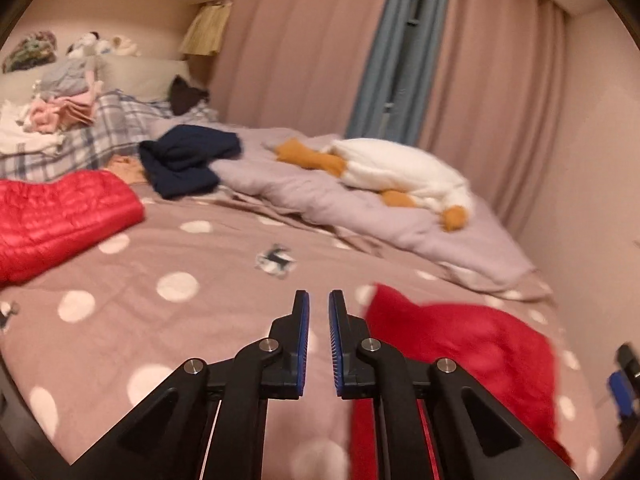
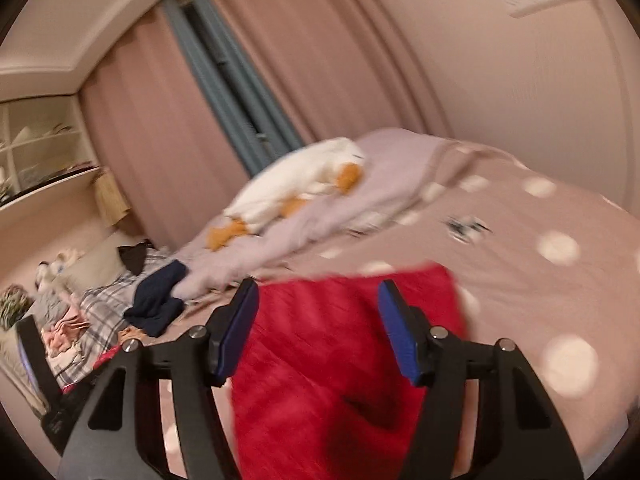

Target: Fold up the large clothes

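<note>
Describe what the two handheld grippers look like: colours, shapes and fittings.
Both match. The left gripper and the right gripper have two matt black angular link arms with triangular cut-outs, joined by round silver pivot pins. Their fingers are flat black bars faced with ribbed blue pads. No cables, markings or sleeves show.
</note>
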The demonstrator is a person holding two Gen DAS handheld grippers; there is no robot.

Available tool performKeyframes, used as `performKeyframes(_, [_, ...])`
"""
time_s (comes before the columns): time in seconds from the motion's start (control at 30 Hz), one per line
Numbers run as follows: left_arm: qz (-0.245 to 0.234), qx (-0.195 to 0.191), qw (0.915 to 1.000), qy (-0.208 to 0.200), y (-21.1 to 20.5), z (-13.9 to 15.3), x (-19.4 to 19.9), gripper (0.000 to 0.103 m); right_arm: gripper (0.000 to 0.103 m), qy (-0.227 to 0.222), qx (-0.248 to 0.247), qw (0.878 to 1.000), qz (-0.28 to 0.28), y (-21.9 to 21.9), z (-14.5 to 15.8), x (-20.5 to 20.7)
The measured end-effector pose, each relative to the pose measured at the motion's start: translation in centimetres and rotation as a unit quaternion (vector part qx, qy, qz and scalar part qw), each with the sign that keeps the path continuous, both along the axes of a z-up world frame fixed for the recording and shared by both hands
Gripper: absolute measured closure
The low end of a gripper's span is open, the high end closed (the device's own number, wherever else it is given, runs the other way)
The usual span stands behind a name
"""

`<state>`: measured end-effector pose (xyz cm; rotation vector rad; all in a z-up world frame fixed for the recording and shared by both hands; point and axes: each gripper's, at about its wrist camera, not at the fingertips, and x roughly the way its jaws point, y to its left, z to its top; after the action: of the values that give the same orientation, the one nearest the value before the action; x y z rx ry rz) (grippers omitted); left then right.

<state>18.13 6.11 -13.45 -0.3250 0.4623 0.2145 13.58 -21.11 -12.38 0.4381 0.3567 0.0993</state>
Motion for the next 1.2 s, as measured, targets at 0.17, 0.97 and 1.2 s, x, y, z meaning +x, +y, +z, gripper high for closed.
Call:
performKeyframes(0.17, [-0.061, -0.054, 0.9962, 0.03, -0.2, -4.4, 3.2, 0.093, 0.076, 0.038, -0.064, 0.997, 0.012, 2.4, -2.6, 6.4])
performKeyframes(0.97, [-0.205, -0.105, 0.9702, 0.075, -10.4, -10.3, 8.0, 0.093, 0.066, 0.175, 0.016, 0.975, -0.138, -9.7, -14.4, 6.7])
performKeyframes(1.2, [-0.175, -0.009, 0.983, 0.055, -13.0, -11.6, 8.1, 0.093, 0.066, 0.186, -0.026, 0.971, -0.146, -9.5, -15.8, 8.5])
